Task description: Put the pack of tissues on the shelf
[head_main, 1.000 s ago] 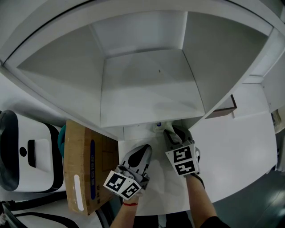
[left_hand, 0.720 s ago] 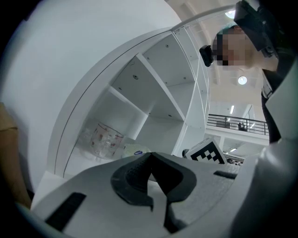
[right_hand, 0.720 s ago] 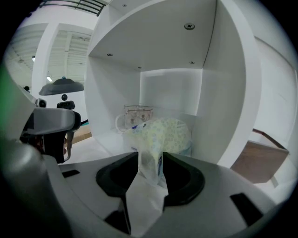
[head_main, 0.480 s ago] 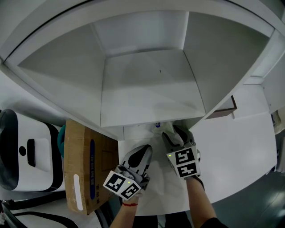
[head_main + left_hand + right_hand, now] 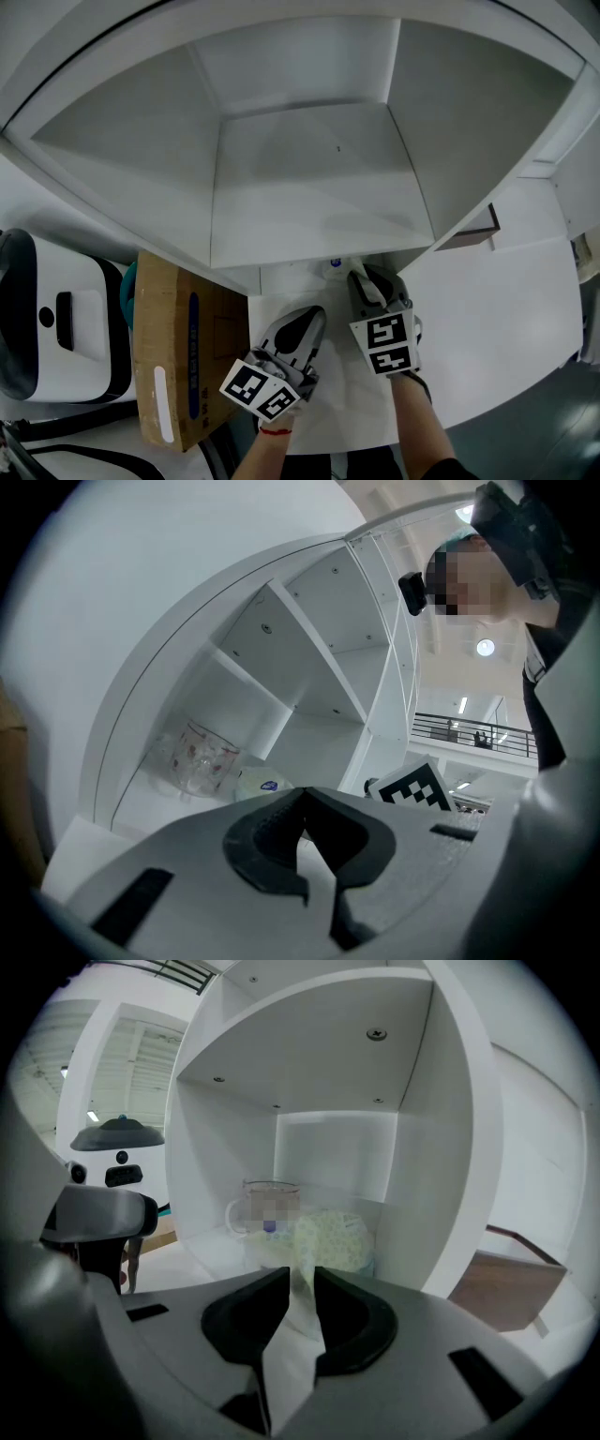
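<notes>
Right gripper view is showing the right gripper [image 5: 300, 1277] closing its jaws on the near edge of the pack of tissues [image 5: 333, 1235]. The pack is lying in a low compartment of the shelf [image 5: 337, 1152], just beside a glass cup [image 5: 265, 1206]. The left gripper [image 5: 302, 797] is hanging alongside over the white worktop [image 5: 487, 309], its jaws pressed together and holding nothing.

The person's left grey two-jaw gripper [image 5: 307, 323] is pointing forward and slightly rightward, its dark-padded jaws pressing together on nothing, while the bare left forearm [image 5: 255, 457] is reaching up from below with a thin red band at the wrist. Just beside it, the right grey two-jaw gripper [image 5: 364, 281] is reaching a little farther ahead on the right forearm [image 5: 417, 422], its jaws closing on a fold of the pale soft pack of tissues [image 5: 333, 1237].
</notes>
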Demonstrator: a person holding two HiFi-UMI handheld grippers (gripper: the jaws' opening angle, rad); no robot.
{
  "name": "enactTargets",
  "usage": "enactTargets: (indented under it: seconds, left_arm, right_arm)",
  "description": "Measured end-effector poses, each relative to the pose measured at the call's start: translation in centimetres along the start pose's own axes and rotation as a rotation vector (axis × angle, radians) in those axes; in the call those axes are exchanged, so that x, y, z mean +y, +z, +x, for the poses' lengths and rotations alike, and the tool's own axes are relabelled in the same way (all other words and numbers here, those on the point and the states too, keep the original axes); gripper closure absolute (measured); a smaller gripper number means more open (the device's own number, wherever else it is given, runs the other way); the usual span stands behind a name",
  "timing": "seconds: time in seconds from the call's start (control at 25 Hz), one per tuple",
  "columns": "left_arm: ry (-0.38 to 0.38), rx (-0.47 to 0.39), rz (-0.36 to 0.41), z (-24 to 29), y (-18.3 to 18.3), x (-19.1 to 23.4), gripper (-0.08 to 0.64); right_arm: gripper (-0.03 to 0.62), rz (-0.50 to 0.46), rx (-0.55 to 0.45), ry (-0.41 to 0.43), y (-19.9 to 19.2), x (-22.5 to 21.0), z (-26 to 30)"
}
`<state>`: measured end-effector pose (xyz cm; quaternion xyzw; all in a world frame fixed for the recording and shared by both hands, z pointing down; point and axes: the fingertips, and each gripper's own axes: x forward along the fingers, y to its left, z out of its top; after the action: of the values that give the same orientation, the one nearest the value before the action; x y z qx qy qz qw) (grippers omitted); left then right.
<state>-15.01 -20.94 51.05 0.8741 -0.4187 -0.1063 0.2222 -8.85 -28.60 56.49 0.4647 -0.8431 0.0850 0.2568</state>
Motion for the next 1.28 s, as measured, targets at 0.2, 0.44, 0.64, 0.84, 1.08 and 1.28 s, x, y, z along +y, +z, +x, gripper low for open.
enactTargets:
  seconds: [0.2,0.44,0.64,0.84,1.08,1.28]
  left_arm:
    - [0.003,0.000,-0.002,0.0,0.1,0.2,0.555]
    - [0.007,0.011,-0.008,0.1,-0.2,0.2,0.555]
    - [0.005,0.028,-0.002,0.4,-0.7,-0.3,0.555]
    - [0.011,0.049,0.009,0.5,-1.0,-0.8,0.555]
    - [0.020,0.082,0.003,0.3,-1.6,-1.5,0.555]
    - [0.008,0.098,0.004,0.4,-1.3,-2.5,0.555]
  right_arm:
    - [0.512,0.014,0.001,0.016,0.0,0.3,-0.1]
    - [0.489,0.021,0.013,0.019,-0.5,0.5,-0.9]
    - [0.483,0.032,0.024,0.026,-1.1,0.4,-2.0]
    - [0.483,0.041,0.028,0.051,-1.3,0.9,-3.7]
    - [0.493,0.082,0.014,0.139,-1.2,2.6,-6.0]
    - [0.578,0.082,-0.018,0.222,-0.1,3.7,-8.1]
